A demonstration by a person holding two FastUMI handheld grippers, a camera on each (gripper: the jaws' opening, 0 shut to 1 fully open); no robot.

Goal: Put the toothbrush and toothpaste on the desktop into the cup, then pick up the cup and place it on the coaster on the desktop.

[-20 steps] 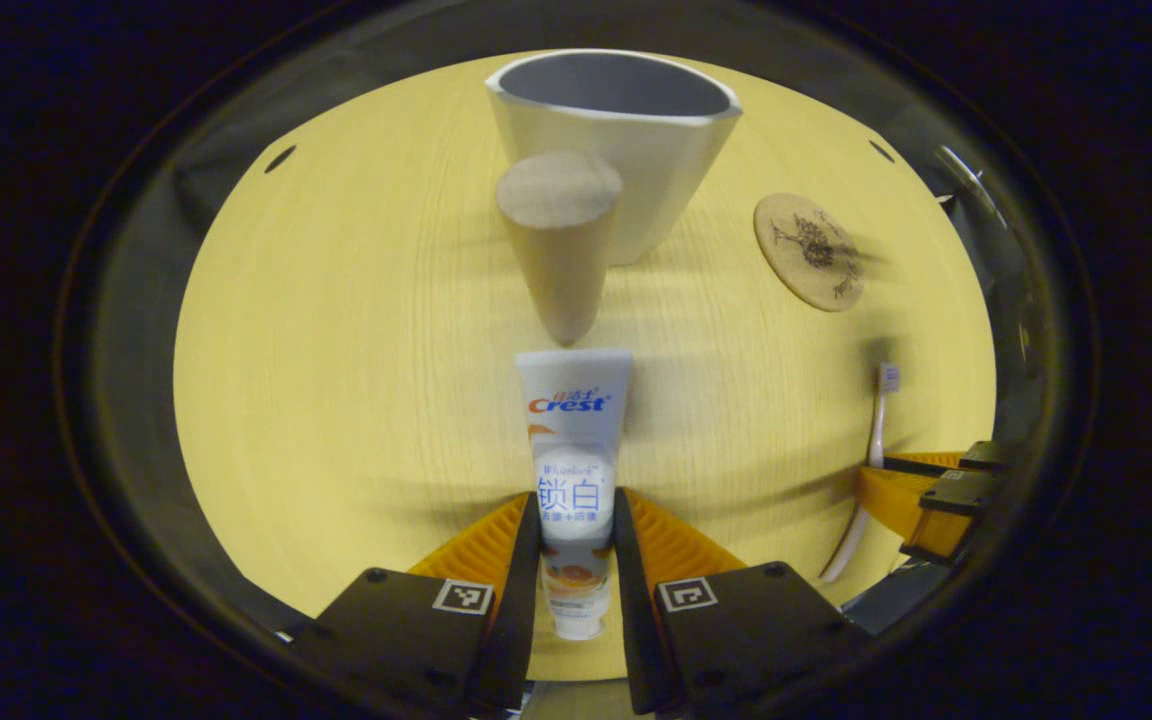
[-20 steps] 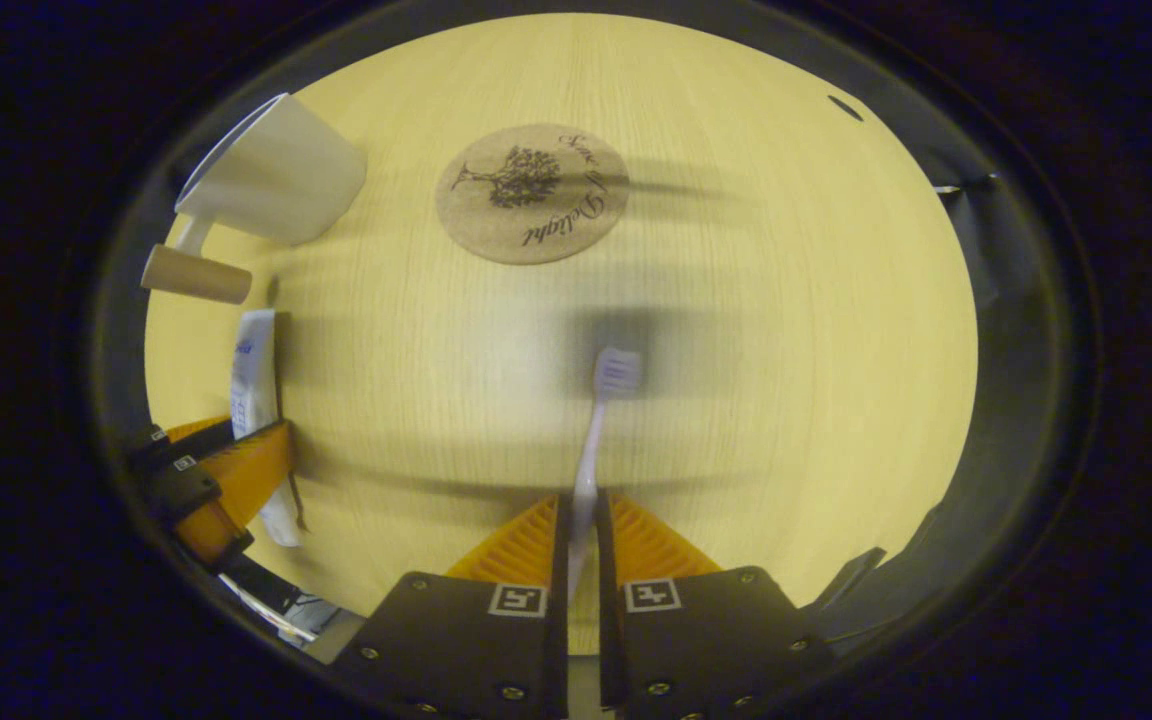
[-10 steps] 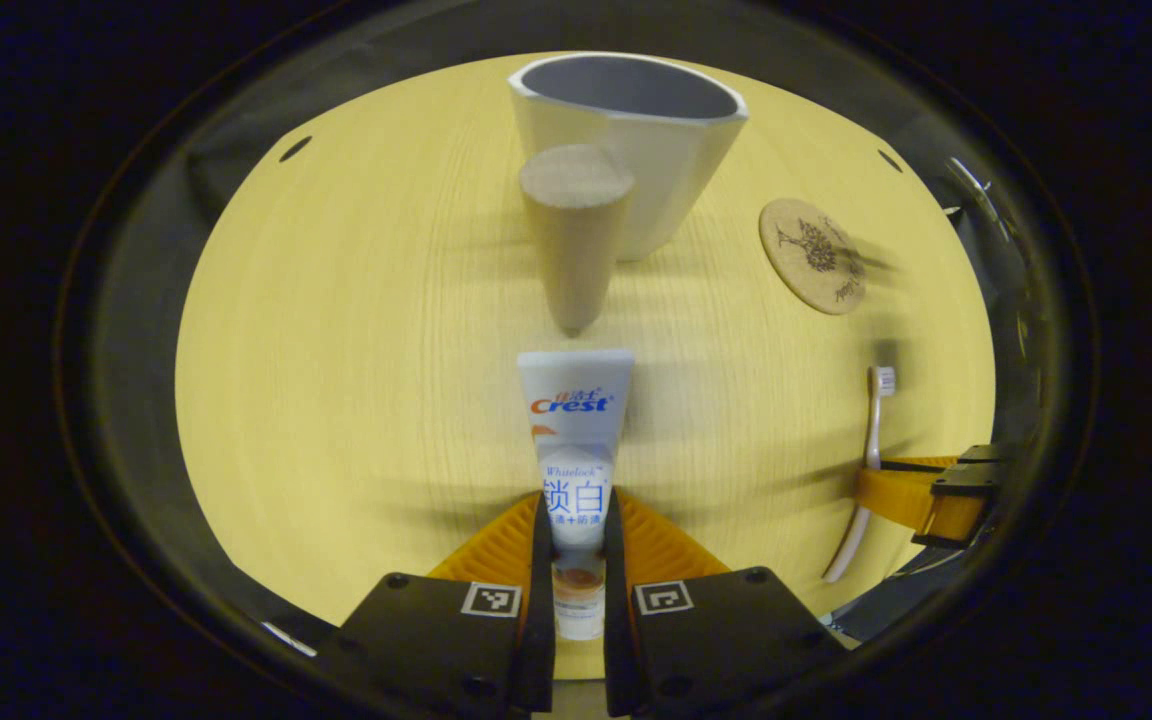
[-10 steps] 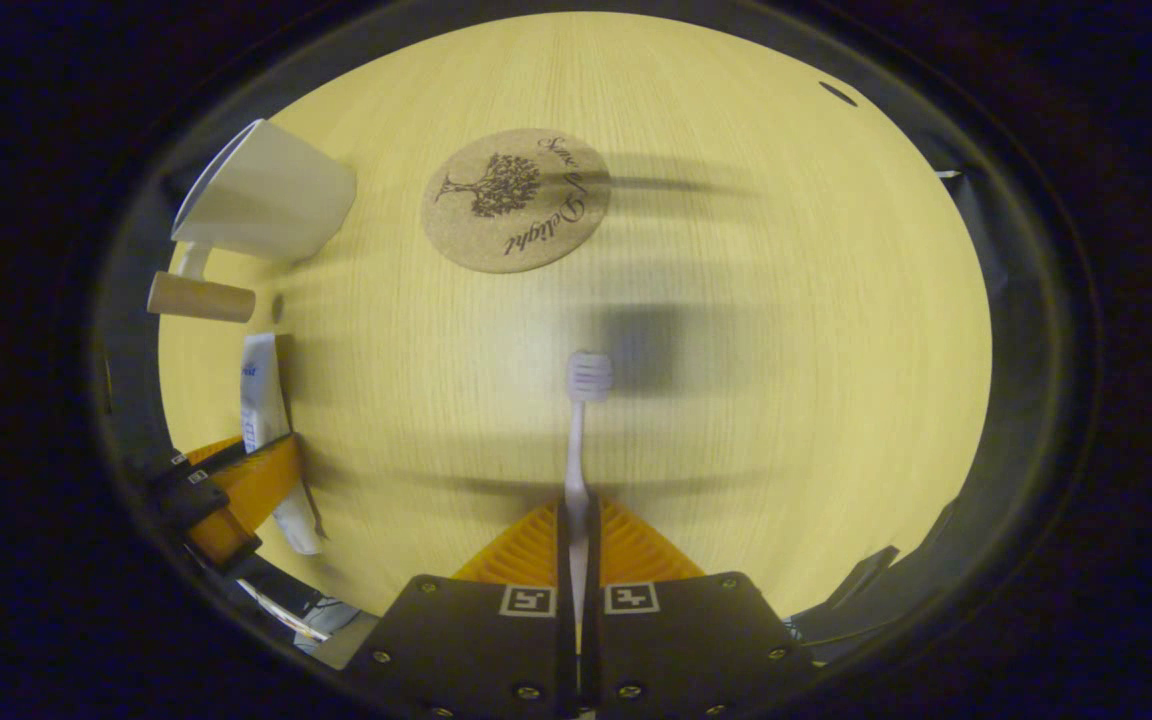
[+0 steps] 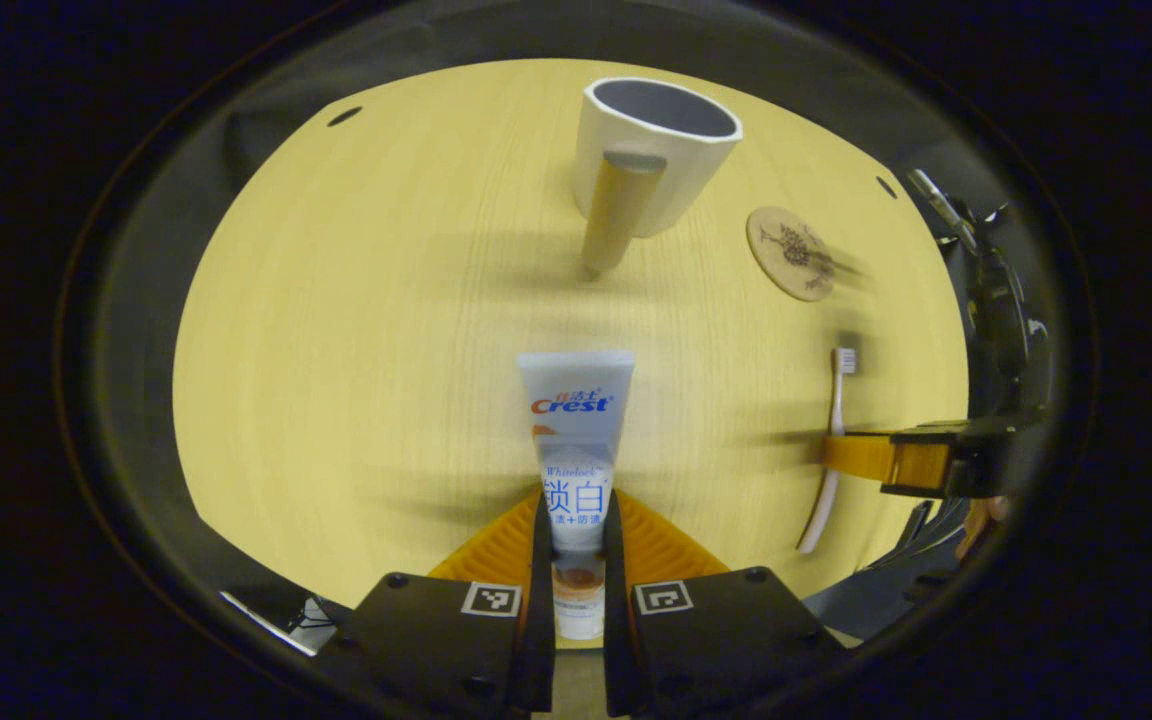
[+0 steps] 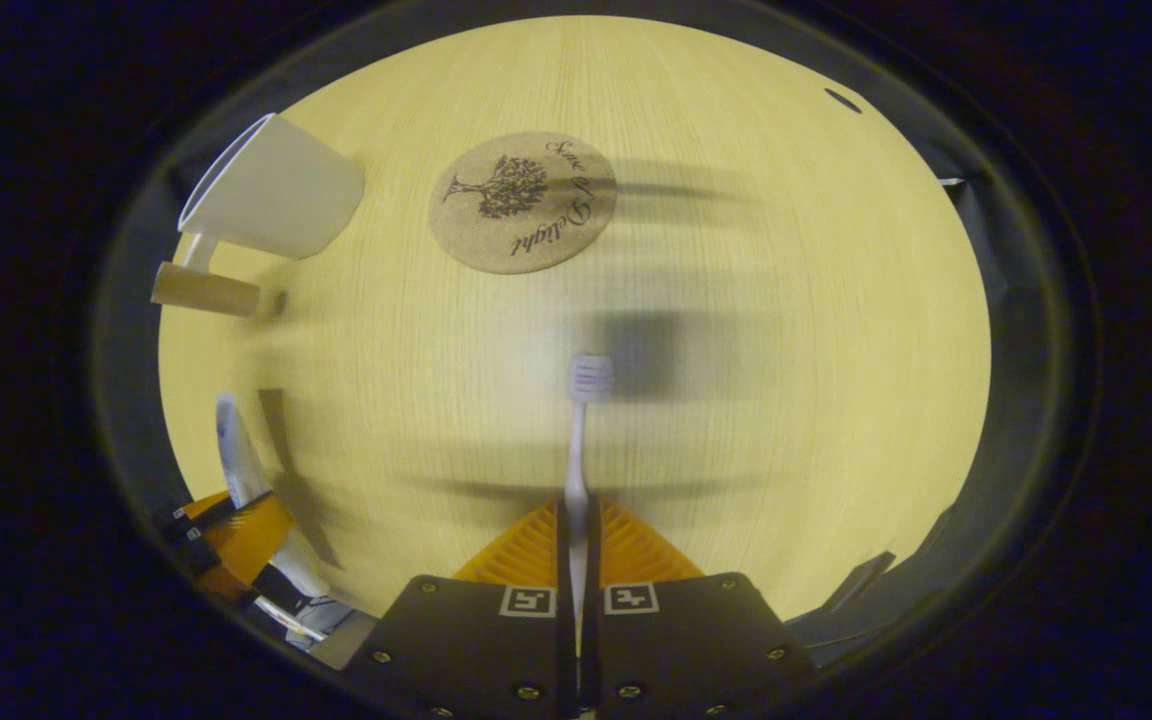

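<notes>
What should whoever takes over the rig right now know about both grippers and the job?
Left gripper: jaws shut on the toothpaste.
Right gripper: jaws shut on the toothbrush.
Cup stands upright and empty on the desktop, beside the bare coaster.
Done: both items gripped.
Left: drop both into the cup, then set the cup on the coaster.

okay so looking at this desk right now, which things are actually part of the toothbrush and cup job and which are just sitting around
Part of the job:
toothpaste, clamped in the left gripper
toothbrush, clamped in the right gripper
cup, standing empty
coaster, bare

Just lying about:
nothing else sits on the desktop
</notes>
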